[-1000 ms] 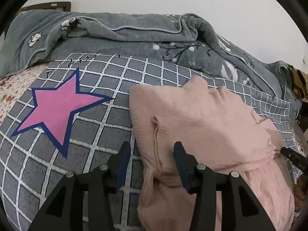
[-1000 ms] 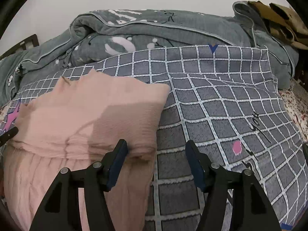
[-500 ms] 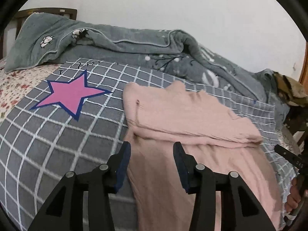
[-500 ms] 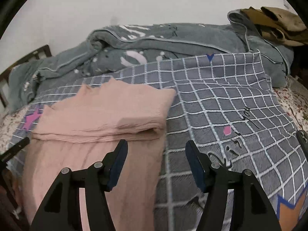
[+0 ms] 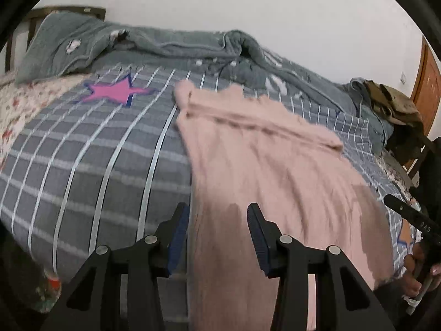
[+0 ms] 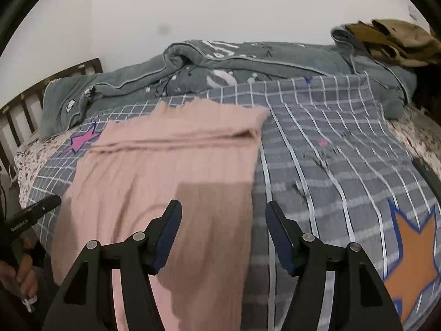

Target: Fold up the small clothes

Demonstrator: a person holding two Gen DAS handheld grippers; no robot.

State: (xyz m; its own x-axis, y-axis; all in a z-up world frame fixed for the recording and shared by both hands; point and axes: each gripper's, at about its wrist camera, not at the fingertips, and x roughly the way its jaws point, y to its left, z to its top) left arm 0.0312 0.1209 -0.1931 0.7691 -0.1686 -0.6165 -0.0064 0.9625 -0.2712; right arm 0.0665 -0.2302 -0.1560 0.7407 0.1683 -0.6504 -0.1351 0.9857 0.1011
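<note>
Bedding crowds the far side: we see a rumpled grey quilt (image 6: 248, 63) behind the pink garment (image 5: 264, 171), which lies on the checked blanket (image 6: 330, 143); left gripper (image 5: 217, 237) and right gripper (image 6: 223, 237) hover spread, empty; blanket lies bare rightward.

Pink knitted garment (image 5: 264, 171) (image 6: 176, 171): laid on the grey checked blanket (image 5: 91, 162) (image 6: 330, 149), its far part folded over onto itself, its near part hung over the bed's front edge. Crumpled grey-green quilt (image 5: 176, 47) (image 6: 248, 58): heaped behind the blanket, along the wall. Brown bundled cloth (image 5: 394, 104) (image 6: 397, 41): set at the quilt's right end. Dark wooden headboard (image 6: 16, 110): placed at the bed's left end.
</note>
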